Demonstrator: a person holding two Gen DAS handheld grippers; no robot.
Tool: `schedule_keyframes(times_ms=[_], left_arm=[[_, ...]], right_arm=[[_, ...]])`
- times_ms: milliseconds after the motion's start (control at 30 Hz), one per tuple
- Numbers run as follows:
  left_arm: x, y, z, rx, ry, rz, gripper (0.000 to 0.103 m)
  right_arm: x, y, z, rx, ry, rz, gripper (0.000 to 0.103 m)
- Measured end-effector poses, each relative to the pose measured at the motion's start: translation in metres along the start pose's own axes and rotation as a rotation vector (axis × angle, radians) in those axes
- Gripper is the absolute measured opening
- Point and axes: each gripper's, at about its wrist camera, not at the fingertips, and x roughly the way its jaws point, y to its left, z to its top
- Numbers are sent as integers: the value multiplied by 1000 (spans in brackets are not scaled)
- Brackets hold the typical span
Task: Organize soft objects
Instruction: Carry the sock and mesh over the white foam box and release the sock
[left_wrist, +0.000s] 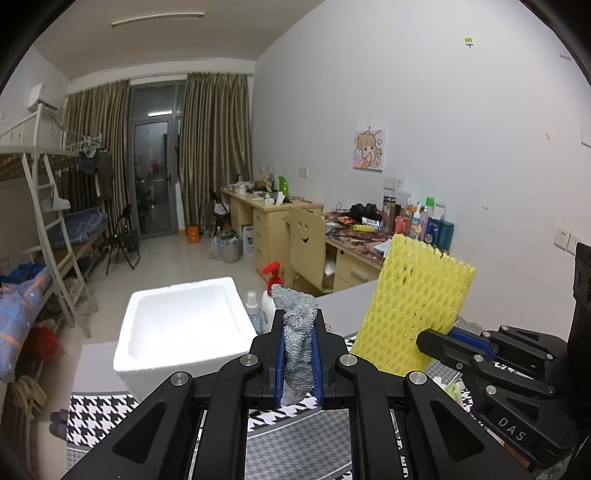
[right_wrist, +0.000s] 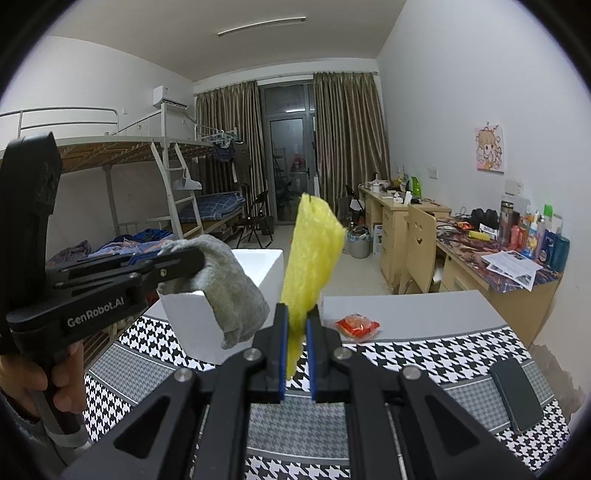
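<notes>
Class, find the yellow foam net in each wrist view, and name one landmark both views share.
Left wrist view: yellow foam net right of centre, held by the right gripper.
Right wrist view: yellow foam net centre, upright between the fingers.
Shared landmark: white foam box.

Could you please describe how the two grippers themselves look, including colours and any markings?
Both are matte black linkage frames with silver pivot bolts and blue finger pads. The left hand-held gripper reads "GenRobot.AI" on its side in the right wrist view; the right hand-held gripper shows "DAS" in the left wrist view.
</notes>
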Motion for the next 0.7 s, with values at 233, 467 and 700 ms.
schedule_keyframes(times_ms=[233, 467, 700], left_arm=[[0, 3, 12, 7, -16, 11, 13], [2, 11, 24, 5, -34, 43, 13], [6, 22, 33, -11, -42, 83, 13]], right_arm=[[4, 2, 10, -10, -10, 7, 12], [7, 2, 19, -16, -17, 21, 12], [13, 10, 29, -40, -24, 34, 12]])
